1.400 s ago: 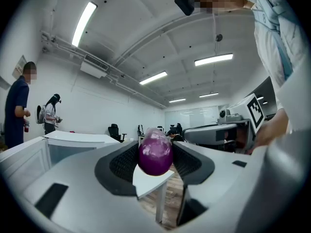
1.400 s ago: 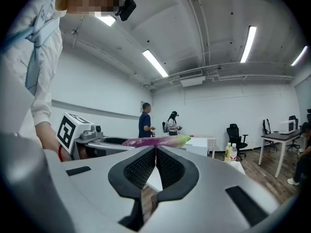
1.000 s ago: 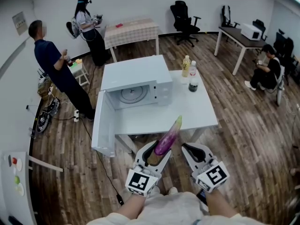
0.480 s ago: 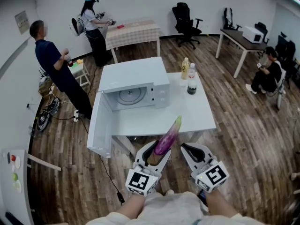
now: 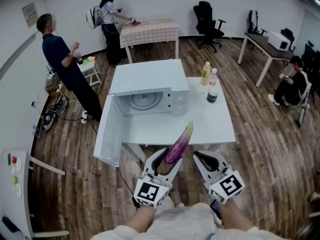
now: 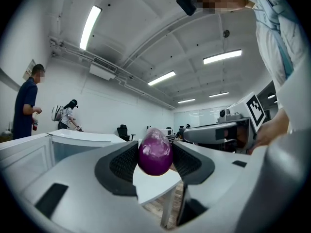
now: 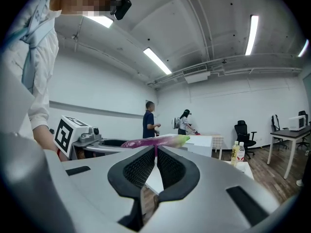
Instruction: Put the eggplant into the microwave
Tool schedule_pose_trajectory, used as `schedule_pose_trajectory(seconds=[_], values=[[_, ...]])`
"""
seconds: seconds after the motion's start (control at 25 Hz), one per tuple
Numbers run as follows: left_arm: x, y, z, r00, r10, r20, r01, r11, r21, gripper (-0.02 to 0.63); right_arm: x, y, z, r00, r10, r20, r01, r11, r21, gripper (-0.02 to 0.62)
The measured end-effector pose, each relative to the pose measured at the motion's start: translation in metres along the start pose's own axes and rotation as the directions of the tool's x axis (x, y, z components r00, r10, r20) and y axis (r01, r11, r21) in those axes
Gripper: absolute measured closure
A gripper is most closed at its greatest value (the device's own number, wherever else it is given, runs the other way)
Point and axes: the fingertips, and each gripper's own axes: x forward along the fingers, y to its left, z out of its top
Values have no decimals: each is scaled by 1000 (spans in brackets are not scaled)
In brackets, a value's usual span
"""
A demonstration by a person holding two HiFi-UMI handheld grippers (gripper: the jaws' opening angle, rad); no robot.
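Between the jaws of our left gripper sits the long purple eggplant with the green tip, clamped at its fat end and poking out ahead. Just beside it, our right gripper is closed on nothing. We'd call this the carry step. The white microwave is ahead and slightly left, with its door wide open. Next we'd close in and steer the tip onto the glass turntable.

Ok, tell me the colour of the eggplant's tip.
Pale green, on a purple eggplant. Best seen in the head view.
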Motion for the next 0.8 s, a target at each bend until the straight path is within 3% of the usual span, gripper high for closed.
schedule_pose_trajectory(seconds=[0.8], values=[[24, 166, -33, 992, 125, -14, -125, 992, 10, 390, 162, -38, -18, 995, 95, -31, -95, 995, -4, 558]])
